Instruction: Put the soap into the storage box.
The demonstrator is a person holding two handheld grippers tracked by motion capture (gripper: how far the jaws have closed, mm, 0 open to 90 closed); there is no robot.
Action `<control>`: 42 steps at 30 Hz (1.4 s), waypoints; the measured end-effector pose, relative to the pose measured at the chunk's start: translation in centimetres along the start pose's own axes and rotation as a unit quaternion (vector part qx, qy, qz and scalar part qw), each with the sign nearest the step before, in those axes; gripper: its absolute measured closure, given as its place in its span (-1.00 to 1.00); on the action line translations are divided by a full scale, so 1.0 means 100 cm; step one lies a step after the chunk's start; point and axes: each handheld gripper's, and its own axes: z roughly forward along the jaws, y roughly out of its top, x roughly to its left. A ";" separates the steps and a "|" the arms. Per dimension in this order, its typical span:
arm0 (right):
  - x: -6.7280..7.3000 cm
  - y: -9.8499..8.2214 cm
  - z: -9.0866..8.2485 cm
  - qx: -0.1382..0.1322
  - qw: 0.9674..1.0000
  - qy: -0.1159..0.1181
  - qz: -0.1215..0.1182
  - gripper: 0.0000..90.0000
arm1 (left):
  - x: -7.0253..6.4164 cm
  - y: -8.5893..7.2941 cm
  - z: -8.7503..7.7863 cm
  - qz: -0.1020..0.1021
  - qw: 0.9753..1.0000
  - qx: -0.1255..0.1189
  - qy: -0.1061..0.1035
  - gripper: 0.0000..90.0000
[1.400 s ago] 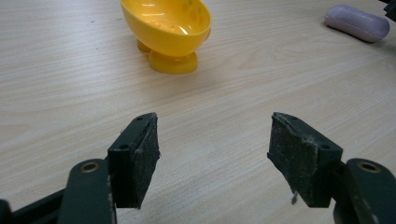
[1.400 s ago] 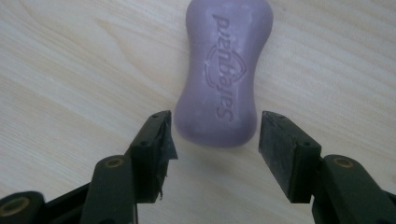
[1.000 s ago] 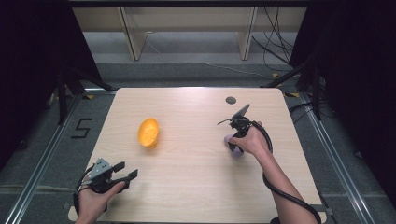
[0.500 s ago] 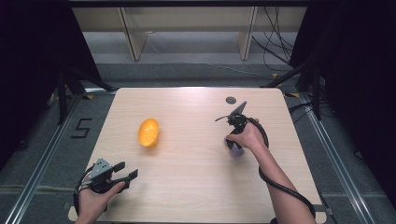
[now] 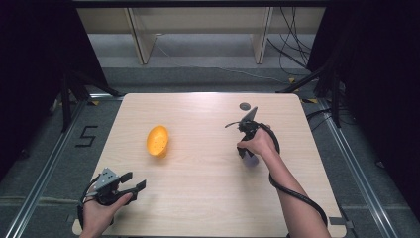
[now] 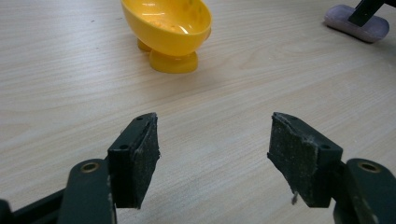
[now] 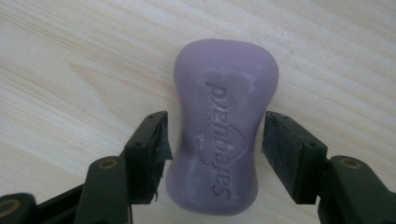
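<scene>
The fingers [image 7: 149, 154] of the right gripper [image 7: 215, 156] stand narrowly open around the purple soap bar [image 7: 223, 126] lying on the table [image 5: 208, 188]; left gripper [image 6: 212, 156] wide open, facing the yellow bowl [image 6: 166, 28].

Left gripper [image 5: 130, 182] sits at the table's 7 o'clock, jaws spread wide, pointing toward 2 o'clock. Right gripper [image 5: 246, 153], at 3 o'clock, points steeply down, jaws parted, forearm entering from 5 o'clock

The right gripper [image 5: 246, 151] has tipped steeply down, jaws straddling the soap [image 7: 223, 126].
</scene>
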 end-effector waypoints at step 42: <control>0.000 0.007 0.013 0.025 0.998 -0.012 -0.053 0.11 | 0.001 0.000 0.000 0.005 1.000 0.002 0.000 -0.28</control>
